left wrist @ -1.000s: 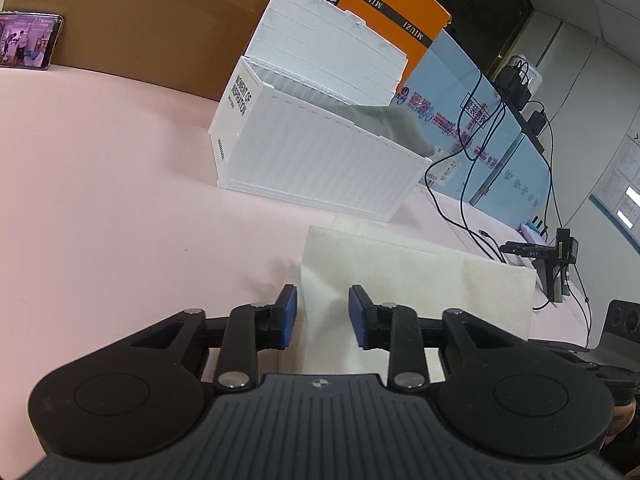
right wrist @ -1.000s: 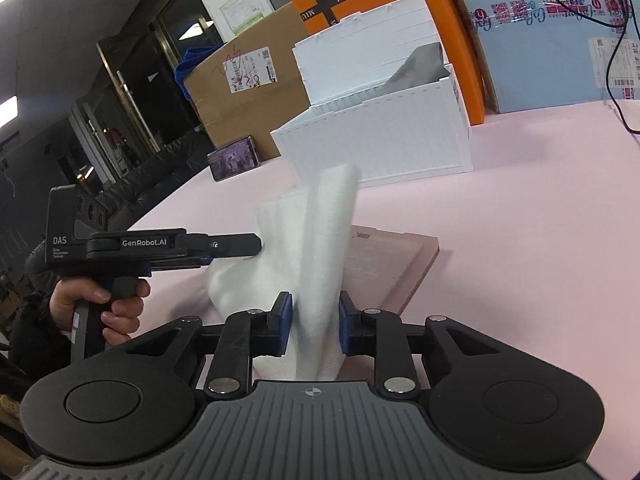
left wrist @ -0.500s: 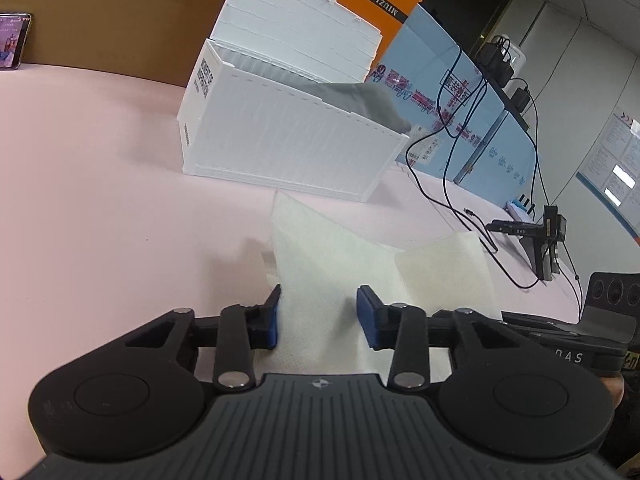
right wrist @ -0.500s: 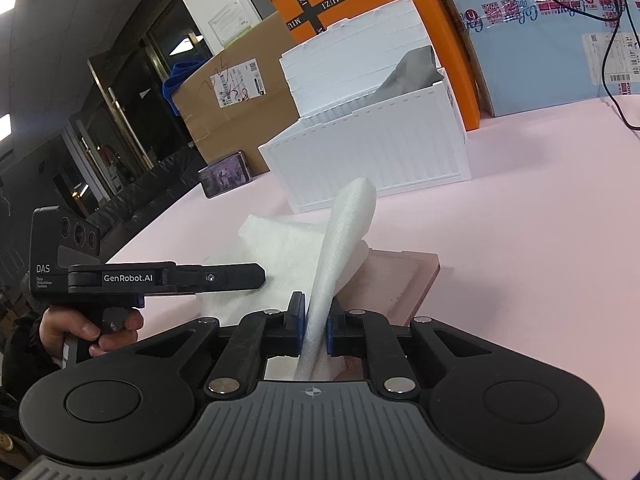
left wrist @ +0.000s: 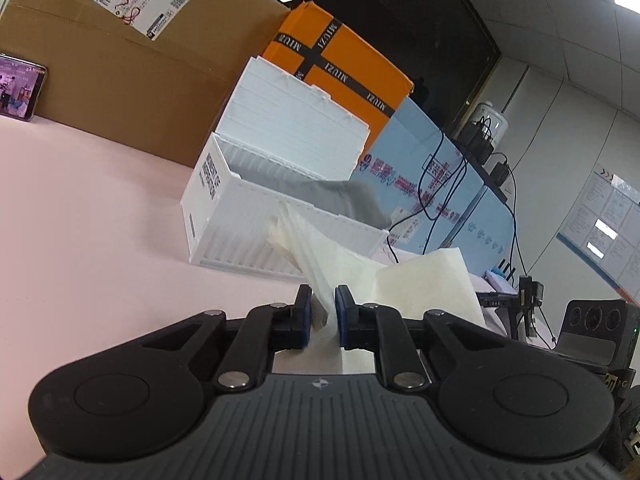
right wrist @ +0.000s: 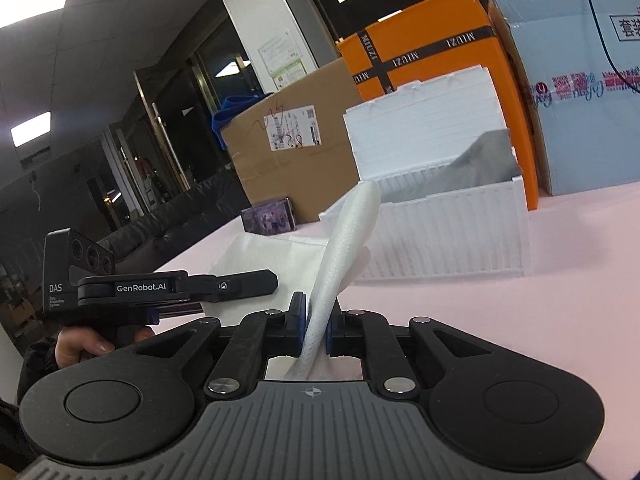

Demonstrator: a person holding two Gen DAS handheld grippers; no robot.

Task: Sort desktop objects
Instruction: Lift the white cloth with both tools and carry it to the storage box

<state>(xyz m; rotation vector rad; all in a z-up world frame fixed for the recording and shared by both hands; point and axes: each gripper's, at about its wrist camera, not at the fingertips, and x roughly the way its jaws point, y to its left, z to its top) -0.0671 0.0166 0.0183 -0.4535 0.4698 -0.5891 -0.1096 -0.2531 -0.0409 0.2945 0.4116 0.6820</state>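
1. Left gripper (left wrist: 322, 305): clamped narrow on a corner of the white cloth (left wrist: 424, 280), raised off the pink table (left wrist: 92, 240).
2. Right gripper (right wrist: 316, 322): pinched tight on another bunched edge of the same cloth (right wrist: 344, 248).
3. Cloth: held between both grippers, just in front of the white box (right wrist: 448, 228); not yet inside.
4. Box: lid open, grey cloth (right wrist: 486, 162) already in and draped over the rim. Judged partly done.
5. Beyond: phone (right wrist: 269, 216) against the cardboard carton (left wrist: 120, 80), possibly left to sort.
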